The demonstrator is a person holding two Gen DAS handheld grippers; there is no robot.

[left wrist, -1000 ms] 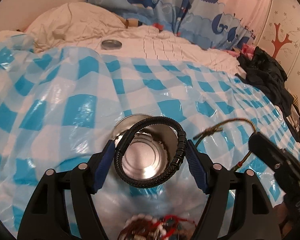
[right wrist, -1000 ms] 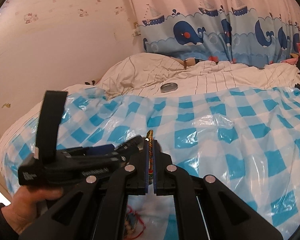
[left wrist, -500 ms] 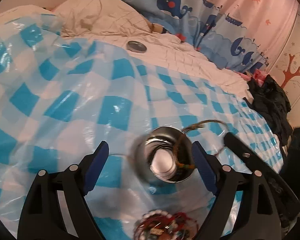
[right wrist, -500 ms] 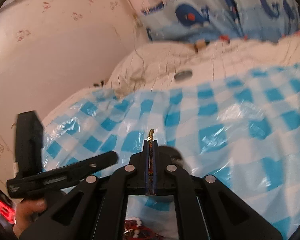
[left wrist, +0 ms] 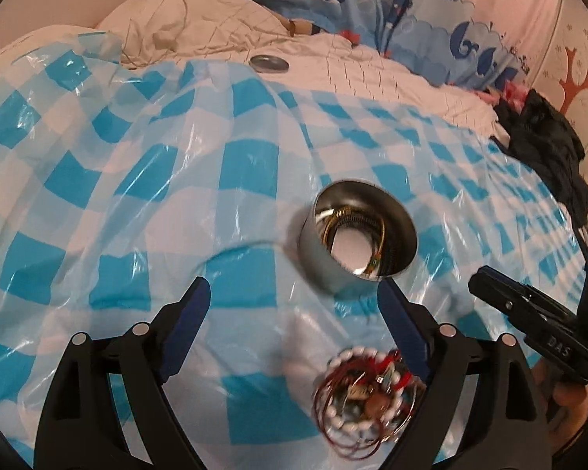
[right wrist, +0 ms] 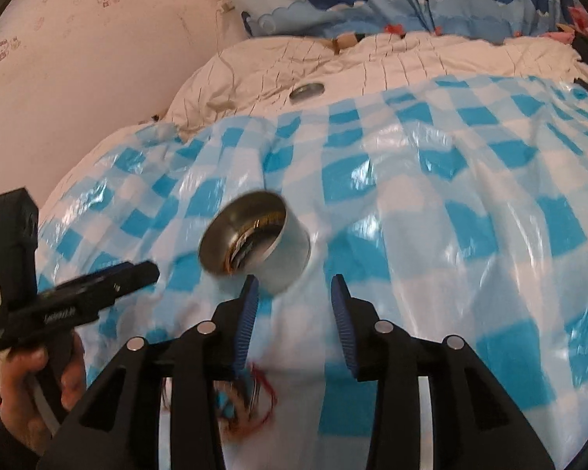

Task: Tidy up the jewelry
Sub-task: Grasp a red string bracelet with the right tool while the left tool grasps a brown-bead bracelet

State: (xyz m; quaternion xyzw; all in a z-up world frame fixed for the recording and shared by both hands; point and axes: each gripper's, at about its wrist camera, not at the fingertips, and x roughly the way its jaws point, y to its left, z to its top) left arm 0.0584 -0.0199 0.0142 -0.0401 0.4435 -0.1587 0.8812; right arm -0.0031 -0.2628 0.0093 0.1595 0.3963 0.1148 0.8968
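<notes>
Open checkered sheet left, tin ahead, bracelet heap near.

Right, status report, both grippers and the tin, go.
Left gripper open, empty. Right gripper open, empty. Metal tin upright on checked sheet, jewelry coiled inside. Jewelry pile loose beside left gripper. Nothing blocking.

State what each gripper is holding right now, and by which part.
Nothing. The left gripper and right gripper are both open and empty; the bracelets lie inside the metal tin.
</notes>
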